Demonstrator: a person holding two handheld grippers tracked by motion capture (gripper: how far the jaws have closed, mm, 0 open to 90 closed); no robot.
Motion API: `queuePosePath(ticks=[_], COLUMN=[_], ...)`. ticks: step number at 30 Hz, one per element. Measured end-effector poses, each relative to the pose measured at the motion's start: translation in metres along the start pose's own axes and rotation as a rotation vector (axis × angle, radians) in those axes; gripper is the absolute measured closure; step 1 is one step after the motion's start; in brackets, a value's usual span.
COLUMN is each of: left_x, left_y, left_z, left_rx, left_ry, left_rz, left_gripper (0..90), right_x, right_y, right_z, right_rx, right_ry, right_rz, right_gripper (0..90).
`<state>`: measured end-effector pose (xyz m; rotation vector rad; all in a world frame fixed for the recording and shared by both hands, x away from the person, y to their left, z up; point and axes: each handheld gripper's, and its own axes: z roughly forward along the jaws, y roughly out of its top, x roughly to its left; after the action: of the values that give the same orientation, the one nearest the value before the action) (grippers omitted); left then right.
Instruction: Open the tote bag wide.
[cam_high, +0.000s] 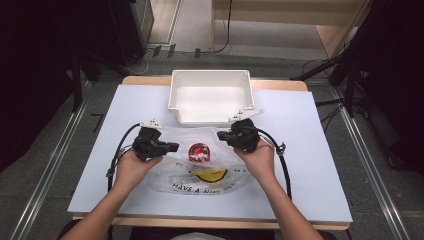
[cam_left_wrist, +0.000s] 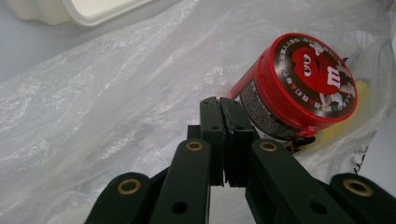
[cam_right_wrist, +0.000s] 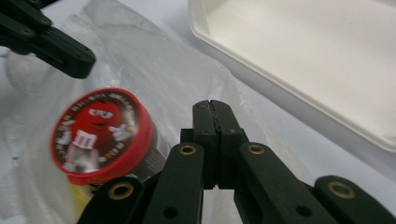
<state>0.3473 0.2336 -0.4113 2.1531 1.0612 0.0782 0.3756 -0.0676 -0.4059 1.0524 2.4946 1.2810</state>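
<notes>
The white bin (cam_high: 210, 95) blocks the table's (cam_high: 310, 165) far middle; the red tin (cam_high: 199, 152) stands between the 2 grippers on the plastic bag (cam_high: 165, 172). Both sides lie open.

- The left gripper (cam_high: 172, 146) is a black, blocky unit with a small white three-cornered plate on top.
- A black cable loops from its body.
- The right gripper (cam_high: 220, 135) is black as well, topped by a like pale plate, with a black cable that carries a small silvery clip.
- In the two gripper views each pair of jaws is matte black, with flat link arms, brass-coloured rivets and small round holes.
- The forearms are bare; no sleeves show.
</notes>
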Motion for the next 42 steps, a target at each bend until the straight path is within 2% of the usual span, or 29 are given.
queuePosePath(ticks=[6,10,12,18,24,27,30,34,37,42], left_x=[0.000,0.001,0.001,-0.003,-0.009,-0.013,-0.016,-0.020,-0.024,-0.028], left_y=[-0.008,-0.014,-0.017,-0.030,-0.043,-0.047,-0.051,-0.054,-0.057,-0.061], left_z=[0.007,0.011,0.014,0.019,0.023,0.024,0.025,0.024,0.022,0.019], left_rx=[0.012,0.026,0.036,0.046,0.078,0.088,0.098,0.100,0.108,0.115], left_ry=[-0.003,-0.016,-0.021,-0.033,-0.043,-0.055,-0.062,-0.070,-0.071,-0.070], left_rz=[-0.012,-0.029,-0.034,-0.036,-0.026,-0.026,-0.013,-0.004,0.016,0.034], left_gripper=[89.7,89.4,89.4,89.4,88.8,88.4,88.4,88.6,88.6,88.5], right_x=[-0.007,-0.011,-0.016,-0.018,-0.016,-0.012,-0.010,-0.012,-0.020,-0.024], right_y=[-0.008,-0.014,-0.018,-0.025,-0.033,-0.035,-0.036,-0.034,-0.032,-0.028], right_z=[0.017,0.027,0.035,0.043,0.054,0.058,0.062,0.063,0.065,0.069], right_rx=[0.035,0.055,0.074,0.085,0.101,0.121,0.112,0.095,0.079,0.069], right_ry=[-0.008,0.006,0.021,0.034,0.032,0.030,0.010,-0.050,-0.071,-0.098], right_rz=[0.014,0.030,0.059,0.090,0.081,0.057,0.037,-0.001,0.017,0.018], right_gripper=[90.0,90.0,90.0,90.0,90.0,90.0,90.0,90.0,90.0,90.0])
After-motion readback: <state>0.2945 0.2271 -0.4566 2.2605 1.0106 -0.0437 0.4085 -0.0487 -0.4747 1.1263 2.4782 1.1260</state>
